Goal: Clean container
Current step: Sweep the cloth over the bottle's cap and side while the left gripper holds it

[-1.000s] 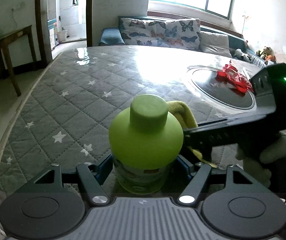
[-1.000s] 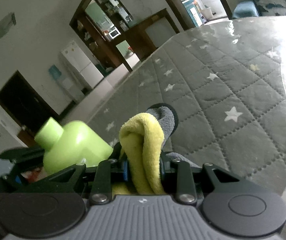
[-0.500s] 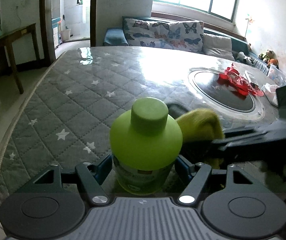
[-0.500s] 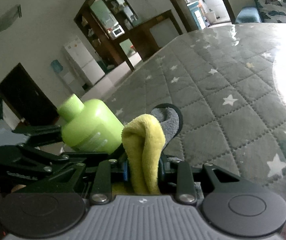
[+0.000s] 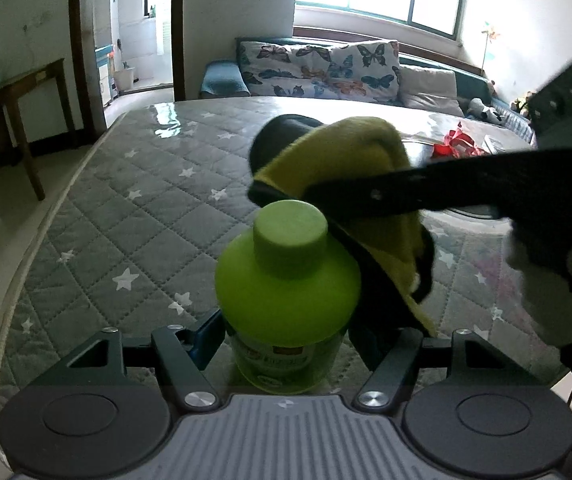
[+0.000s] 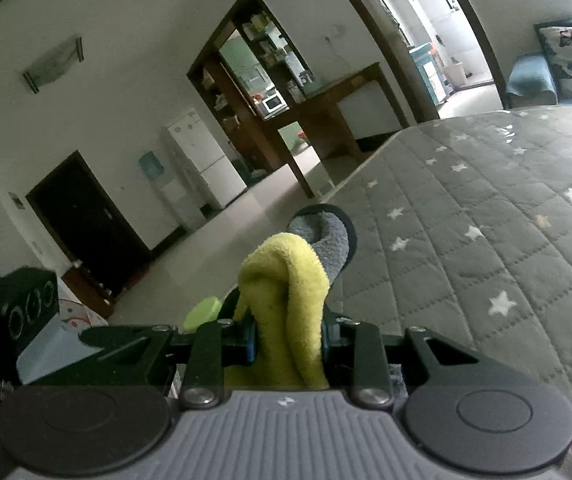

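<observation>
My left gripper (image 5: 286,344) is shut on a lime-green container (image 5: 287,300) with a round green cap, held upright above the table. My right gripper (image 6: 287,340) is shut on a yellow and grey cloth (image 6: 289,292). In the left wrist view the cloth (image 5: 349,160) sits just behind and right of the container's cap, against its shoulder, with the right gripper (image 5: 425,192) reaching in from the right. In the right wrist view only a sliver of the container (image 6: 202,314) shows, left of the cloth.
A table with a grey quilted star-patterned cover (image 5: 134,216) lies below. A dark round turntable with red items (image 5: 457,144) is at the far right. A sofa with butterfly cushions (image 5: 321,68) stands behind. A wooden side table (image 5: 18,92) stands at left.
The right gripper has carried the cloth up from beside the container's body to its cap and shoulder. The container stays gripped in the left gripper, lifted slightly.
</observation>
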`<state>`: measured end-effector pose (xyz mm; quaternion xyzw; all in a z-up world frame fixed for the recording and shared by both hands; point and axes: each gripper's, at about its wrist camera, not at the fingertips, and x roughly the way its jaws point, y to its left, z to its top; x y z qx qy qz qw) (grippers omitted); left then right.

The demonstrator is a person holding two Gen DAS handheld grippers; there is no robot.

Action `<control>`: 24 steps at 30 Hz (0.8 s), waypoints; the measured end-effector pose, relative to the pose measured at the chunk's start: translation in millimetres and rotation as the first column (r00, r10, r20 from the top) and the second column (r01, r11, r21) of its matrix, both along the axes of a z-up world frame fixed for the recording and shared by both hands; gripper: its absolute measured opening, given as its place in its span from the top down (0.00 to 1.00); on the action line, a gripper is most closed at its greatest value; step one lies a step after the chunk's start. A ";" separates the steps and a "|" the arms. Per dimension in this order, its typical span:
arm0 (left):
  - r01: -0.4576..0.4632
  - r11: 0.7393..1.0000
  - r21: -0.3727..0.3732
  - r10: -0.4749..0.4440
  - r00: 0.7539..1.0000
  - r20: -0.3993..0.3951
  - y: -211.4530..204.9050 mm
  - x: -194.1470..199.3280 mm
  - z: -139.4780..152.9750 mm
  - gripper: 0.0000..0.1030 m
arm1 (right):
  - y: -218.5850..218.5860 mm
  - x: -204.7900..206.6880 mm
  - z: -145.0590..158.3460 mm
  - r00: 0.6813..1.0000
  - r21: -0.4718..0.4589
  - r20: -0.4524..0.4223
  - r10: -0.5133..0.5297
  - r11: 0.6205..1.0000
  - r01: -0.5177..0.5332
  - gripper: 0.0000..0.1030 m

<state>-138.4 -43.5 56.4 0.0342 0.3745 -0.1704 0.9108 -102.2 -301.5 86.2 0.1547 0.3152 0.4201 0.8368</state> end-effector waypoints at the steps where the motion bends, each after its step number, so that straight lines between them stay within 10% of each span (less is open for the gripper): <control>1: 0.001 1.000 -0.002 -0.001 1.000 0.000 0.3 0.0 -0.1 0.31 | 1.8 3.7 -0.5 1.000 0.000 -0.003 0.000 1.000 0.000 0.73; 24: -0.039 0.999 -0.032 0.039 0.999 -0.008 3.8 -1.8 1.7 0.29 | 7.7 -0.3 -36.8 0.995 -0.099 -0.097 0.009 0.995 -0.019 0.73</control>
